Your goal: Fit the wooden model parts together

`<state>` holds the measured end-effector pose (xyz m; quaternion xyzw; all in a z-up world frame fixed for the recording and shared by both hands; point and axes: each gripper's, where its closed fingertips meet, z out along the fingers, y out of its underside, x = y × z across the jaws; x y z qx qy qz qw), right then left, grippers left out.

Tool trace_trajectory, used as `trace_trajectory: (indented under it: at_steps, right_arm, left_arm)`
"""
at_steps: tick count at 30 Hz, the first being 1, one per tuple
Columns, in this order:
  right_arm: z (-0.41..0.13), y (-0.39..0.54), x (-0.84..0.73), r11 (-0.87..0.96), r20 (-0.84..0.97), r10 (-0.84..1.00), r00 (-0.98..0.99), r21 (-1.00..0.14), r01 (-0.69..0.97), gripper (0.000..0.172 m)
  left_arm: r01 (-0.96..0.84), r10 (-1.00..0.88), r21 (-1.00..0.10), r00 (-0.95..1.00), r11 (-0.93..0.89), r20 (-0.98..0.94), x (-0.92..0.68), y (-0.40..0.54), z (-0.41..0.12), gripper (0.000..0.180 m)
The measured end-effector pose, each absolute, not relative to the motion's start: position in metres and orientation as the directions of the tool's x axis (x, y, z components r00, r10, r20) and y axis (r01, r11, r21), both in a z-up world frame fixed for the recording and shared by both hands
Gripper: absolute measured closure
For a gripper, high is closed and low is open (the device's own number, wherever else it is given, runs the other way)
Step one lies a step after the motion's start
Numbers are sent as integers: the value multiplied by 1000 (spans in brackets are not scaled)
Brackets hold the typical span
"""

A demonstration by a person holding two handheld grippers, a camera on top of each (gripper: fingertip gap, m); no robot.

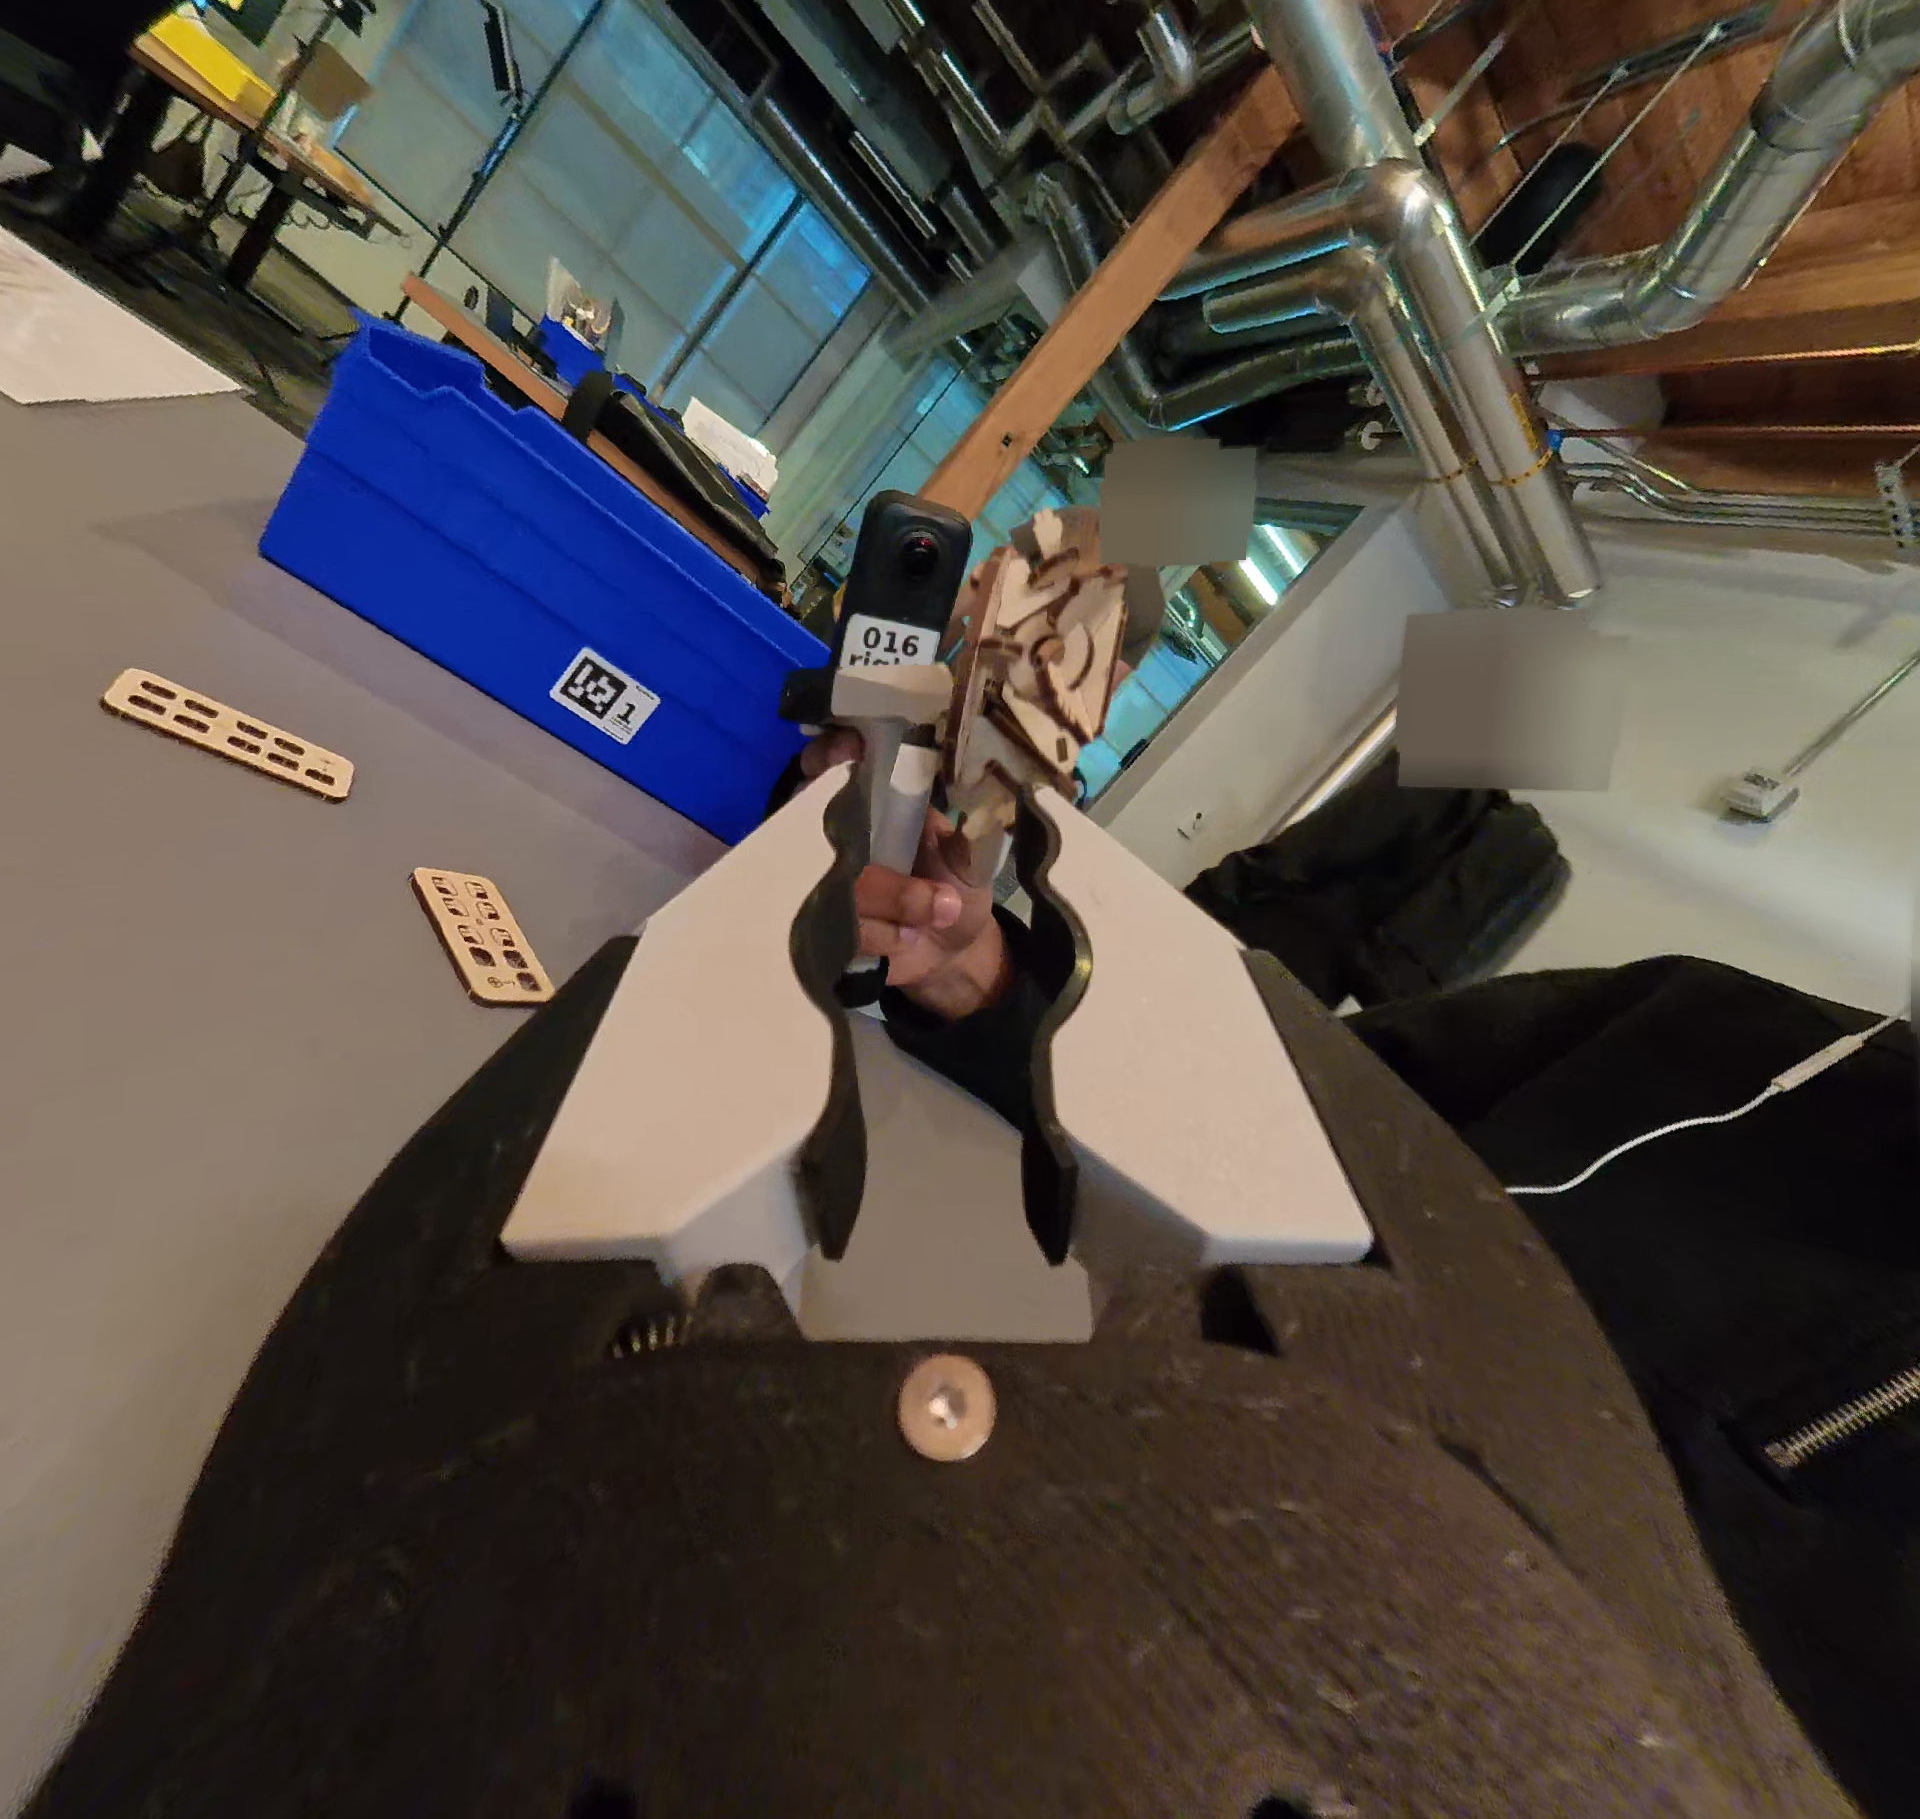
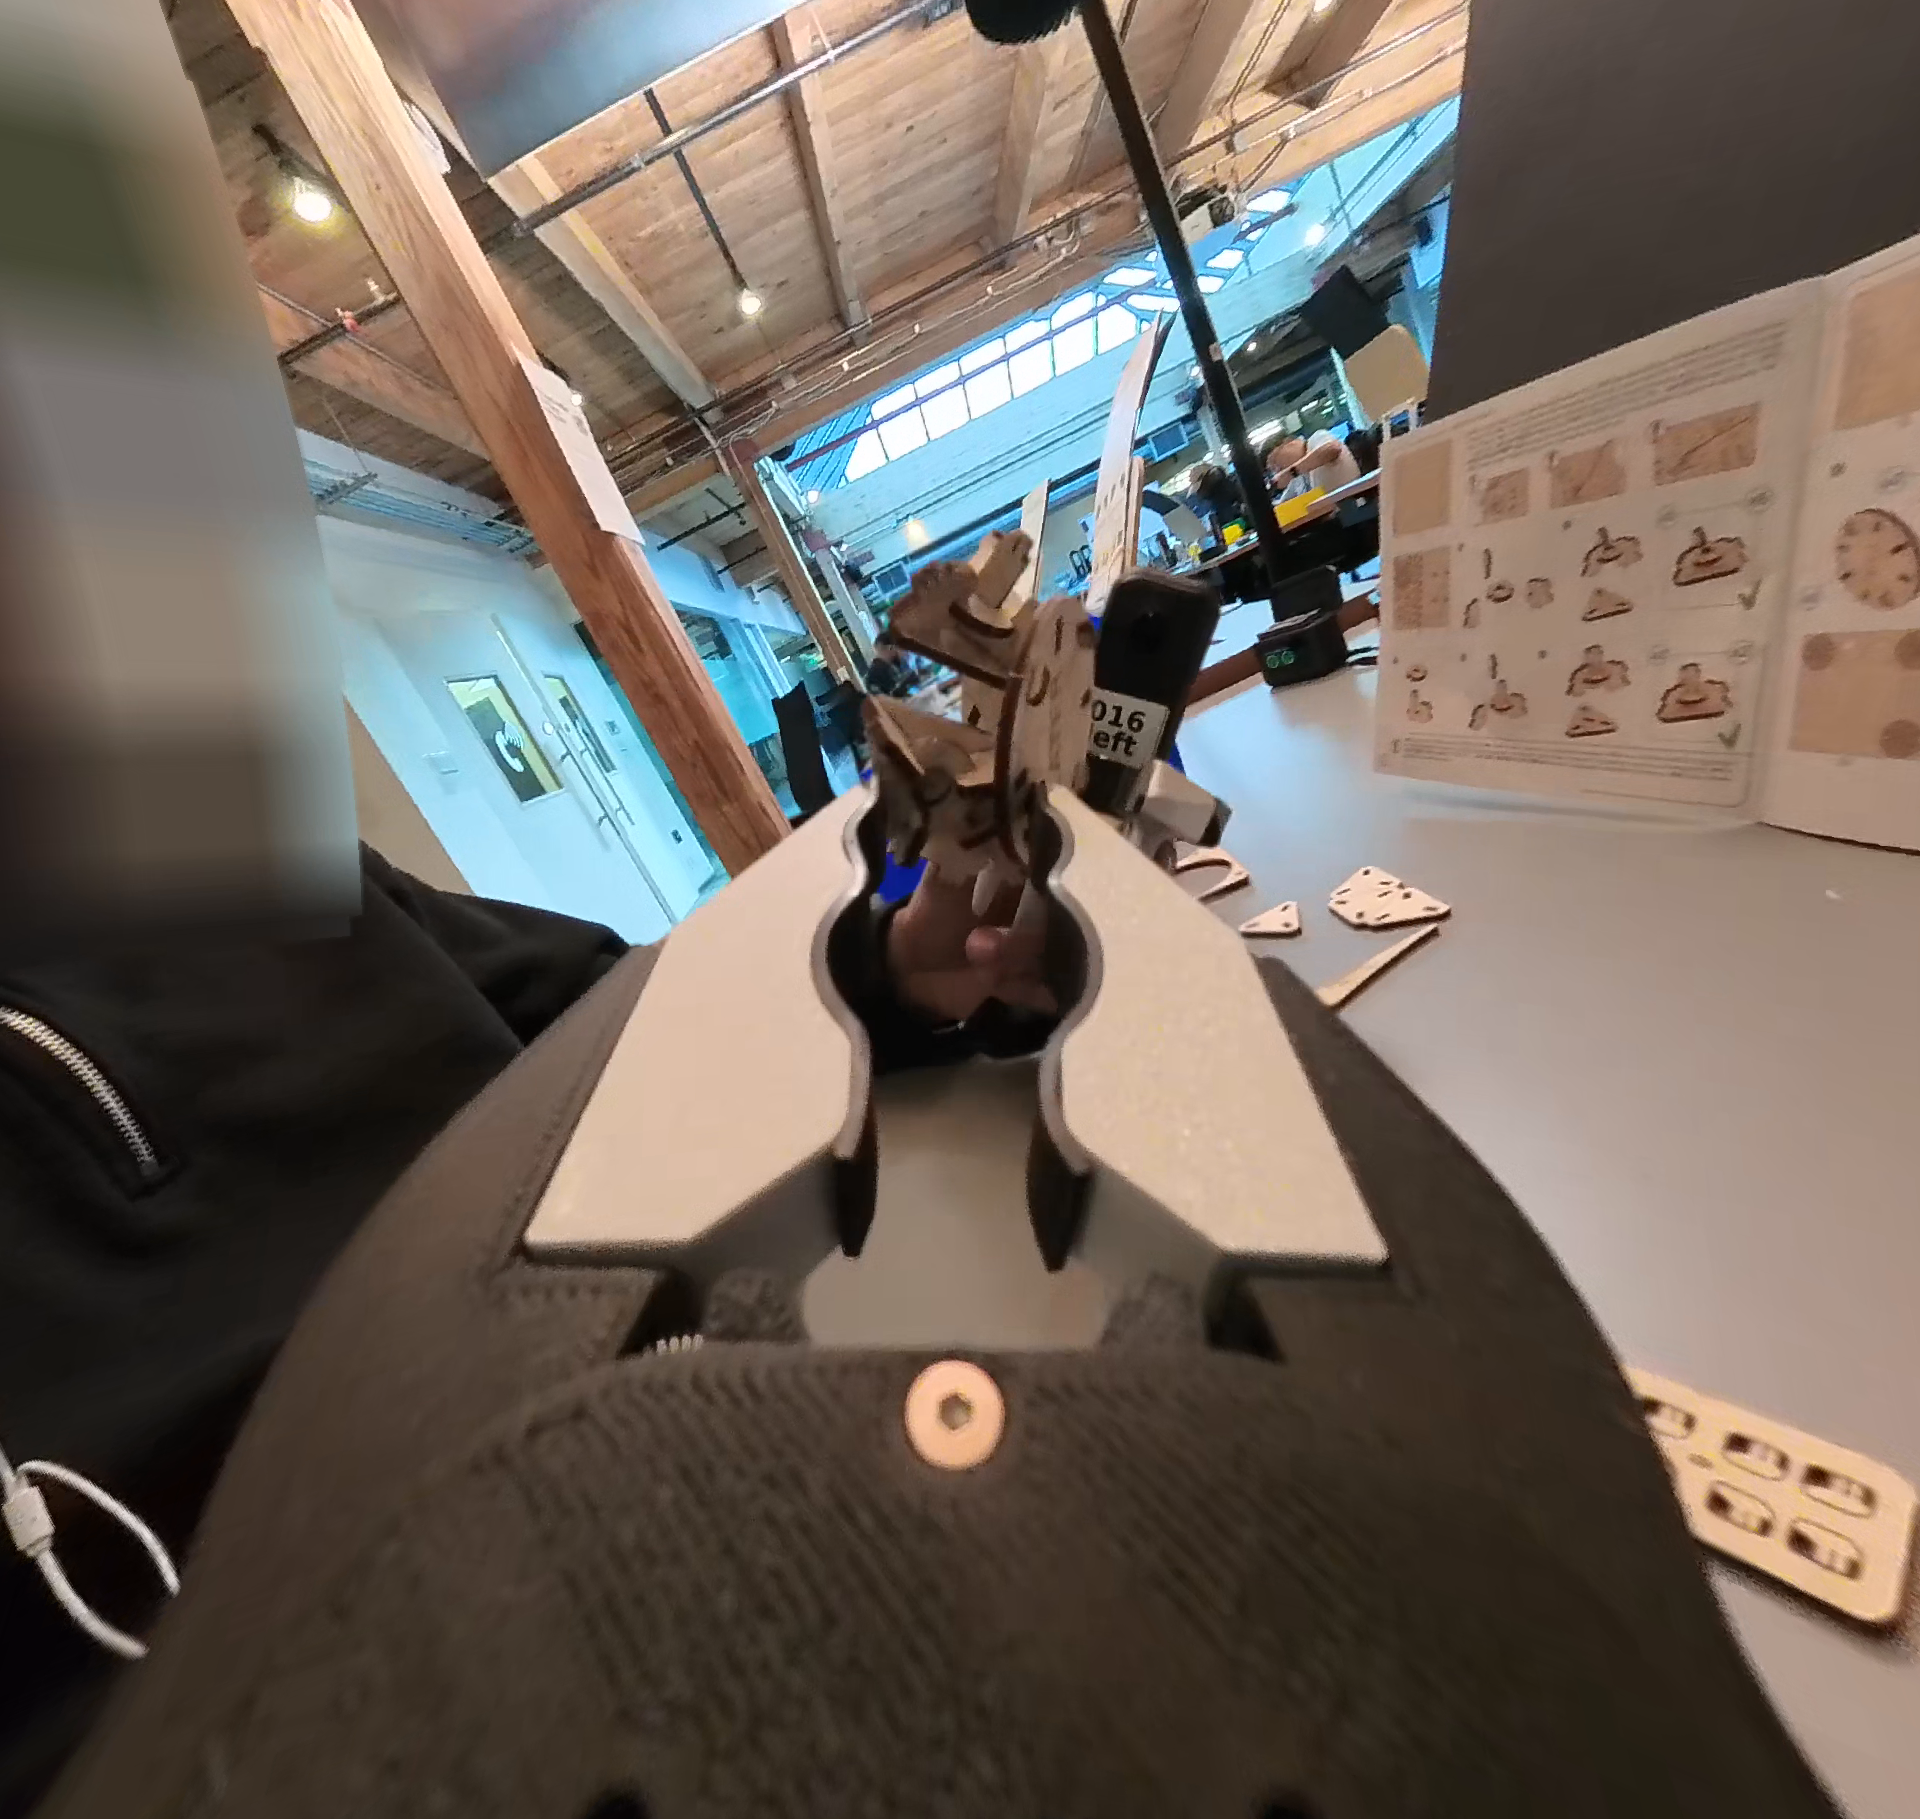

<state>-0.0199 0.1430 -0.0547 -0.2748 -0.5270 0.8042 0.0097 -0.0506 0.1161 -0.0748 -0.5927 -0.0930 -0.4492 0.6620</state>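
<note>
A light wooden laser-cut model (image 2: 977, 772) of interlocked plates and a round disc sits between the fingertips of my right gripper (image 2: 966, 834), which is shut on its lower part and holds it up in the air. In the left wrist view the same model (image 1: 1039, 668) shows just beyond my left gripper (image 1: 935, 813). The left gripper's jaws stand apart and nothing is pressed between its pads. The two grippers face each other closely. The right gripper (image 1: 899, 730) appears in the left wrist view, and the left gripper (image 2: 1174, 803) appears behind the model in the right wrist view.
A blue bin (image 1: 499, 564) stands on the grey table (image 1: 156, 1042). Two punched wooden sheets (image 1: 223, 730) (image 1: 480, 933) lie near it. An open instruction booklet (image 2: 1621, 606) stands at the right, with loose wooden pieces (image 2: 1387, 902) and another sheet (image 2: 1787, 1530). A person in a black jacket (image 1: 1662, 1198) is close. The left gripper's tips are roughly 5 cm from the right gripper's.
</note>
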Motion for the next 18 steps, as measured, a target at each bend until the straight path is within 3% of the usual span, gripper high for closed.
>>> trace_trajectory:
  at_steps: [9,18]
  right_arm:
    - [-51,145,-18,-484,-457,268,-848,-825,292,147]
    - [-56,134,-19,-476,-485,227,-844,-812,339,148]
  left_arm:
    - [587,-513,-802,658,-109,551,-28,118,-73,146]
    - [505,-463,-862,752,-51,468,-28,119,-70,146]
